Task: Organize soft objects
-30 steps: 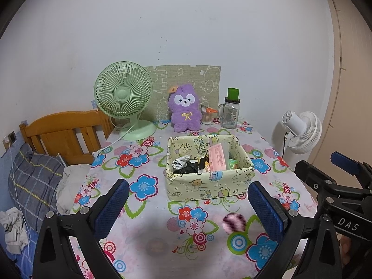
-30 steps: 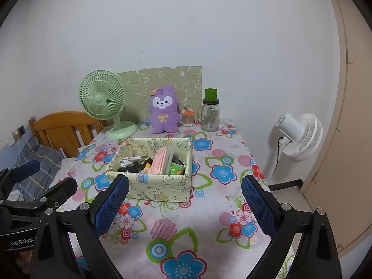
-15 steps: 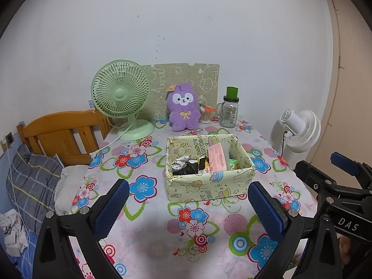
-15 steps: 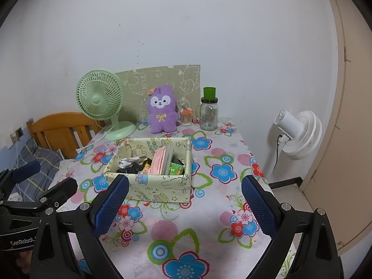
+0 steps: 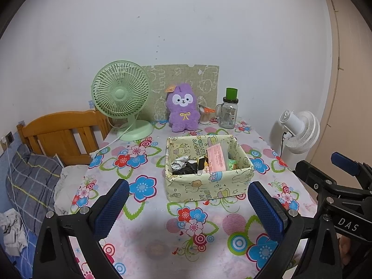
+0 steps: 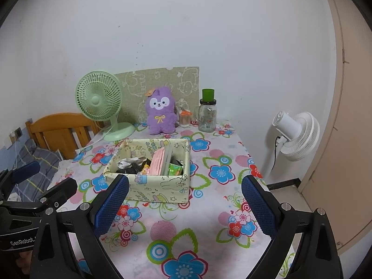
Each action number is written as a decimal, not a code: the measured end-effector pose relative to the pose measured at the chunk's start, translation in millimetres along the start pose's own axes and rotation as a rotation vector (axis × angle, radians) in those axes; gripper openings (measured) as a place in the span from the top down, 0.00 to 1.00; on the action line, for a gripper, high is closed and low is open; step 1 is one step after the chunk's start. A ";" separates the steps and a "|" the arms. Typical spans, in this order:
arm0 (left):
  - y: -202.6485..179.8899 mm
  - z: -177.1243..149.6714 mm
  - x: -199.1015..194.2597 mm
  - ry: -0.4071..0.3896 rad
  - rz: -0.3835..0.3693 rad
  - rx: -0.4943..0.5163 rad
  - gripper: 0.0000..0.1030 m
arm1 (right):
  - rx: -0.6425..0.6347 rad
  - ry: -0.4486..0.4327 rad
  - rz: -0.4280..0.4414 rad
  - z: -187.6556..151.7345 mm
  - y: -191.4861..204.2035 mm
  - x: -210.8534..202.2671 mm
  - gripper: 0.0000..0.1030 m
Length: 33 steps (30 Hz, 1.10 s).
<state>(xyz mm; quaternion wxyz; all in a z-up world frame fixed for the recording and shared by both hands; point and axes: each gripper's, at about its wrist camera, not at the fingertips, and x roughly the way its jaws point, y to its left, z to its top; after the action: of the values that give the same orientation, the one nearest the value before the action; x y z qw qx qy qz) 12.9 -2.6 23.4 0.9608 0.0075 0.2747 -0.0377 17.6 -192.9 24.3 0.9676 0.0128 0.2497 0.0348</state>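
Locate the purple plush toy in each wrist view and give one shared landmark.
Left wrist view: purple plush toy stands upper centre, at the table's far edge.
Right wrist view: purple plush toy sits left of centre, same far edge.
Shared landmark: the green desk fan immediately to its left.

The left gripper and the right gripper hang side by side above the table, both with jaws spread wide and holding nothing.

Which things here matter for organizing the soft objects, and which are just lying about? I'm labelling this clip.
Job: purple plush toy, patterned fabric box, left gripper and right gripper, both open.

Lying about: green desk fan, glass jar, white fan.
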 end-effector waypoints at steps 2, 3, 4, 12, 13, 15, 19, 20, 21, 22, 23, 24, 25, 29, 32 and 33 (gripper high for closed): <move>1.2 0.2 1.0 0.002 0.000 0.002 0.00 | 0.001 0.000 0.002 0.5 0.1 -0.3 0.04; 1.4 0.1 1.0 0.001 0.000 0.002 0.00 | 0.000 -0.001 0.002 0.7 0.4 -1.0 0.04; 1.4 0.3 0.6 0.000 0.000 0.001 0.00 | -0.001 -0.001 0.003 1.1 0.7 -1.6 0.04; 2.7 0.3 0.3 0.003 0.000 -0.002 0.00 | 0.000 -0.002 0.007 1.0 1.0 -1.6 0.04; 3.1 0.6 0.1 0.005 -0.001 -0.004 0.00 | 0.000 0.002 0.008 1.5 1.1 -1.2 0.04; 4.0 1.8 0.0 0.007 -0.001 -0.004 0.00 | -0.001 0.006 0.009 2.4 2.3 -0.9 0.04; 4.2 4.3 -1.2 0.004 0.001 -0.005 0.00 | -0.002 0.003 0.008 2.7 2.3 0.1 0.04; 4.9 4.1 -0.4 0.004 0.001 -0.005 0.00 | -0.001 0.002 0.009 2.7 2.5 0.0 0.04; 4.9 4.3 -0.5 0.004 0.001 -0.005 0.00 | -0.001 0.002 0.010 2.9 2.6 0.6 0.04; 4.9 4.3 -0.5 0.005 0.000 -0.005 0.00 | -0.001 0.002 0.009 2.7 2.6 0.4 0.04; 4.8 4.6 -0.8 0.004 -0.001 -0.005 0.00 | -0.002 0.001 0.009 2.7 2.6 0.3 0.04; 4.9 4.1 -0.3 0.004 0.001 -0.006 0.00 | -0.002 -0.001 0.011 3.0 2.6 0.9 0.04; 4.8 4.3 -0.4 0.005 0.001 -0.006 0.00 | -0.002 0.000 0.013 3.2 2.4 0.6 0.04; 5.0 3.8 -0.6 0.004 0.001 -0.006 0.00 | -0.003 -0.001 0.013 3.4 2.4 1.2 0.04; 5.1 3.7 -0.6 0.004 0.000 -0.006 0.00 | -0.002 -0.002 0.013 3.1 2.3 0.8 0.04; 5.2 3.6 -0.7 0.004 0.001 -0.006 0.00 | -0.002 -0.003 0.013 3.7 2.3 1.6 0.04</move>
<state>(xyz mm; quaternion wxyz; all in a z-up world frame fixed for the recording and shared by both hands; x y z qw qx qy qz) 14.5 2.5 26.7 0.9602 0.0049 0.2767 -0.0365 20.6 -190.5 26.8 0.9677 0.0134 0.2483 0.0415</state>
